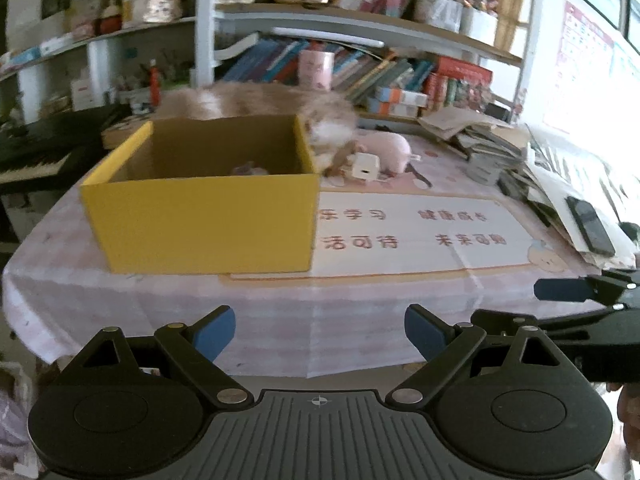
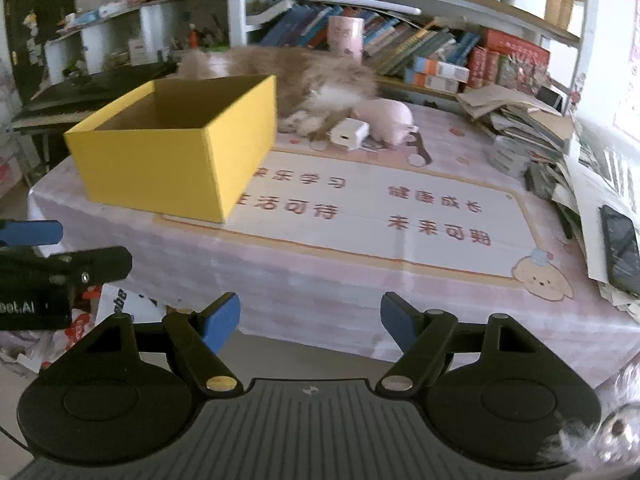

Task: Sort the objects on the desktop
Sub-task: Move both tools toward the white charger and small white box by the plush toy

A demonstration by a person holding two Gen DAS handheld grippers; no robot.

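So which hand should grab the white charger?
Probably the right gripper: the white charger lies to the right of the yellow box, which stands in front of the left gripper. Both are open and empty.

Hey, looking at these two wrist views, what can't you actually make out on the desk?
- Yellow box contents: right wrist view, near wall hides them; left wrist view shows only a blurred shape.
- Fluffy animal: both views, motion-blurred, partly behind the box.
- Dark phone: right wrist view, cut by the edge.

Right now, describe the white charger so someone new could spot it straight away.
Start at the yellow box on the pink tablecloth. Past its far right corner lies the cat. The white charger sits between its paws and a pink plush toy: the only hard cube there.
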